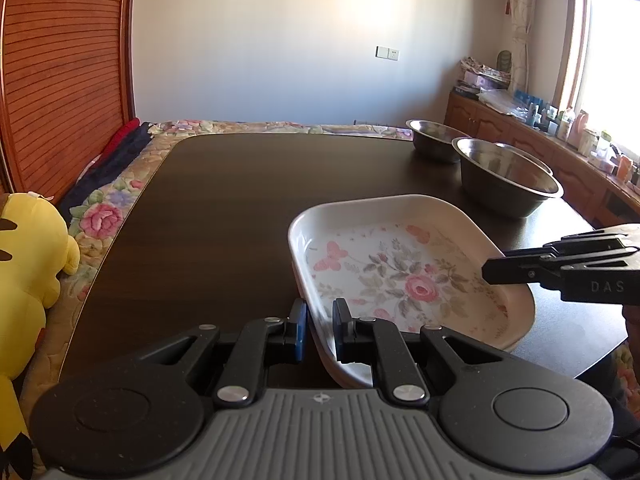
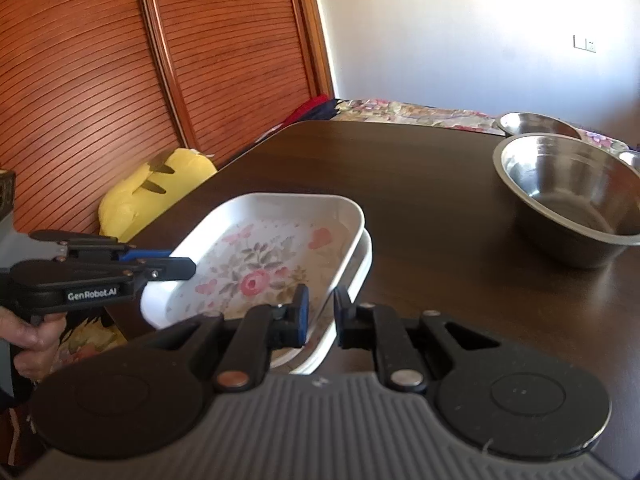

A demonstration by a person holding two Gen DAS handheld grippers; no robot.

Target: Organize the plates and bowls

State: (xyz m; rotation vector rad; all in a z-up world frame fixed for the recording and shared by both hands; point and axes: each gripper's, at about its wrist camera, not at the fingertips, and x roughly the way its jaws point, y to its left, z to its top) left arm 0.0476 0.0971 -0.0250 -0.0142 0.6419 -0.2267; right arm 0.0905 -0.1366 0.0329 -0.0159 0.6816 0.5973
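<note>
- Left gripper [image 1: 320, 326] straddles the near-left rim of the top plate [image 1: 400, 276]; fingers are narrowly apart with the rim between them. Whether the pads actually bite is unclear, so clamped or not: cannot tell.
- Right gripper [image 2: 321, 314] does the same on the opposite rim, at 6 o'clock in its own view: rim sits in the gap, contact not readable.
- Top plate is white with a rose print, at 5 o'clock on the table [image 1: 224, 208]. It sits tilted on a second plate [image 2: 362, 270] whose edge peeks out beneath at the right.
- Two steel bowls: near bowl [image 1: 506, 178] at 2 o'clock from the plates, far bowl [image 1: 434, 138] just behind it, the two close or touching. A third rim shows at the right edge of the right view, too cropped to call.
- Yellow plush [image 1: 30, 248] off the table at 9 o'clock, not in play.
- Step looks like seating the top plate squarely in the lower one.
- Doing it well: keep both rims level, lower evenly, align the corners before letting go, open both sides together so it doesn't skid.
- Risk: glazed rim is slick and thin; a one-sided release would likely tip it.
</note>
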